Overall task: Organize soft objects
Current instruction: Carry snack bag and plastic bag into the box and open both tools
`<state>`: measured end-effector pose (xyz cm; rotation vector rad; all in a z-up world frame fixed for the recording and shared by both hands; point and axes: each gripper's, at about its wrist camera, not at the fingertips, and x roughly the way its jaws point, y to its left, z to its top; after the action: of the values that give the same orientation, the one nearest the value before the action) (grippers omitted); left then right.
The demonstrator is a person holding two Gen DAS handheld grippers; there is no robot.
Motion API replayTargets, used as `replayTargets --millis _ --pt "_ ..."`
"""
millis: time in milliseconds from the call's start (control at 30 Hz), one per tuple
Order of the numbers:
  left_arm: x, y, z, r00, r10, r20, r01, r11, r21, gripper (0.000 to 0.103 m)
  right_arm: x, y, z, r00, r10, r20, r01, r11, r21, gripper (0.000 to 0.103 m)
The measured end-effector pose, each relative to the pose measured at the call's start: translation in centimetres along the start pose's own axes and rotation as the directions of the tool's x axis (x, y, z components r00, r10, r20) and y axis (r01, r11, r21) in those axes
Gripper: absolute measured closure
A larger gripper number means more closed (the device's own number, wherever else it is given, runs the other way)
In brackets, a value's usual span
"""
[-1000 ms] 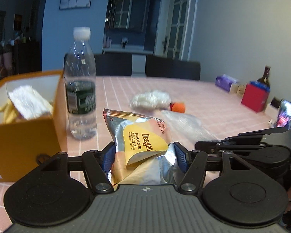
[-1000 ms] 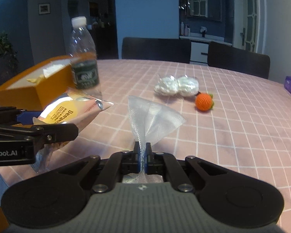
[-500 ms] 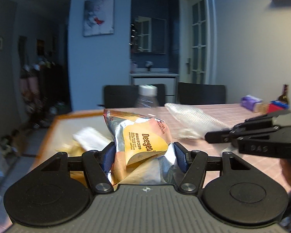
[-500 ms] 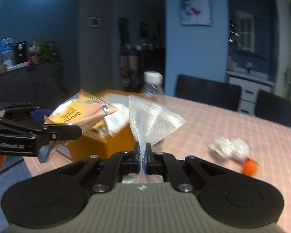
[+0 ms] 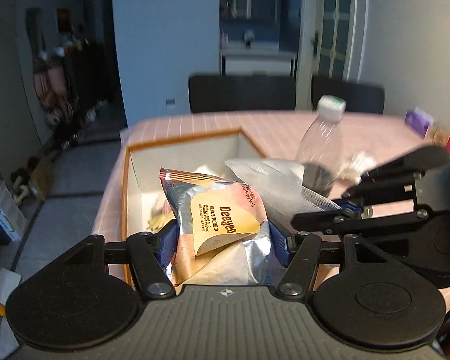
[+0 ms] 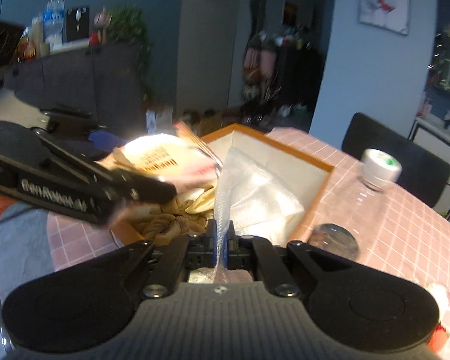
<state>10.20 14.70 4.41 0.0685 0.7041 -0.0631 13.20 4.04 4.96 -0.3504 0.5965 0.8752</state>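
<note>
The orange box (image 6: 312, 207) on your table (image 6: 390, 228) contains a white folded cloth (image 6: 264, 201) and tan fabric (image 6: 168, 222). A water bottle (image 5: 321, 150) stands just beside its right wall. Your left gripper (image 5: 223, 241) clamps the silver-and-yellow wipes packet (image 5: 222, 222) above the box. Your right gripper (image 6: 222, 240) is clenched on the clear plastic bag (image 6: 225, 192), also over the box.

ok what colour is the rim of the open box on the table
Orange, with white inner walls; the left wrist view shows it best.
</note>
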Motion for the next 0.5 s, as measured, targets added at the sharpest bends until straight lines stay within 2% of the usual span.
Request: replayTargets --millis 133,267,400,500 --pt "3.1 1.0 0.1 0.996 0.012 -0.088 -0.009 0.999 0.033 0.031 3.9 -0.2 1.2 0.994 -0.004 -0.108 -0.001 0.999 -0.040 0.102" --pt "4.9 1.8 -0.1 0.991 0.014 -0.136 -0.008 0.999 0.044 0.031 7.0 -1.1 1.9 0.979 0.004 -0.202 -0.011 0.999 -0.034 0.102" --pt "5.9 2.0 -0.2 0.987 0.029 -0.159 -0.016 0.997 0.082 0.031 8.7 -0.4 2.3 0.967 -0.002 -0.254 -0.020 0.997 -0.081 0.102" --pt "6.6 1.8 -0.3 0.983 0.039 -0.180 -0.018 0.993 0.116 0.031 9.3 0.4 1.4 0.961 -0.018 -0.277 -0.021 0.990 -0.138 0.102"
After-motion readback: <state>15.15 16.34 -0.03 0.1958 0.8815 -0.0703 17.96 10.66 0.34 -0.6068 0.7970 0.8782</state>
